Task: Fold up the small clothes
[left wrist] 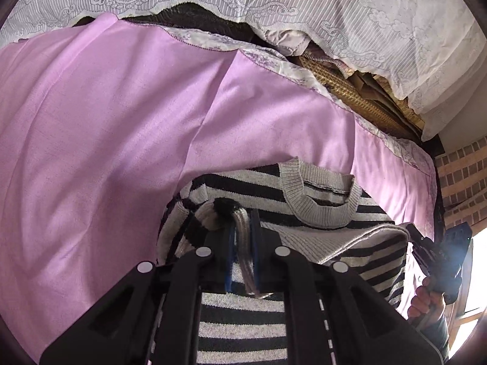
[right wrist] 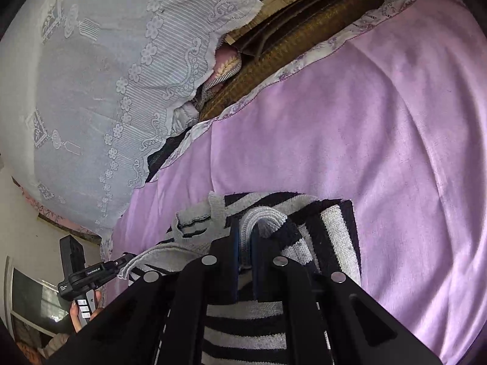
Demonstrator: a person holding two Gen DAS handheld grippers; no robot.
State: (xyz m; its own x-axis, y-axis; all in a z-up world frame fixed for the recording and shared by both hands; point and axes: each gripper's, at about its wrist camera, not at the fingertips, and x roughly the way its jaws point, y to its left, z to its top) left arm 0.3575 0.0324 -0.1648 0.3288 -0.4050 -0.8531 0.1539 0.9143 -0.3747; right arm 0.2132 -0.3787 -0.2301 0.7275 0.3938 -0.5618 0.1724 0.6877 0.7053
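A black-and-grey striped sweater (left wrist: pixel 243 319) lies on a purple sheet (left wrist: pixel 106 137), its grey ribbed collar (left wrist: pixel 322 210) facing up. My left gripper (left wrist: pixel 243 222) is shut on a bunched grey ribbed edge of the sweater, lifted over the body. At the right of the left wrist view, my right gripper (left wrist: pixel 415 237) holds the same raised edge, with a hand (left wrist: pixel 426 301) on its handle. In the right wrist view, the right gripper (right wrist: pixel 246 237) is shut on a grey ribbed fold of the sweater (right wrist: pixel 334 228). The left gripper (right wrist: pixel 121 261) shows at lower left.
White lace cloth (left wrist: pixel 365 15) covers a pile behind the sheet, with a brown woven mat (left wrist: pixel 359 97) under it. A brick wall (left wrist: pixel 459 176) and a bright window (left wrist: pixel 479 273) stand at the right. Purple sheet (right wrist: pixel 380 121) stretches beyond the sweater.
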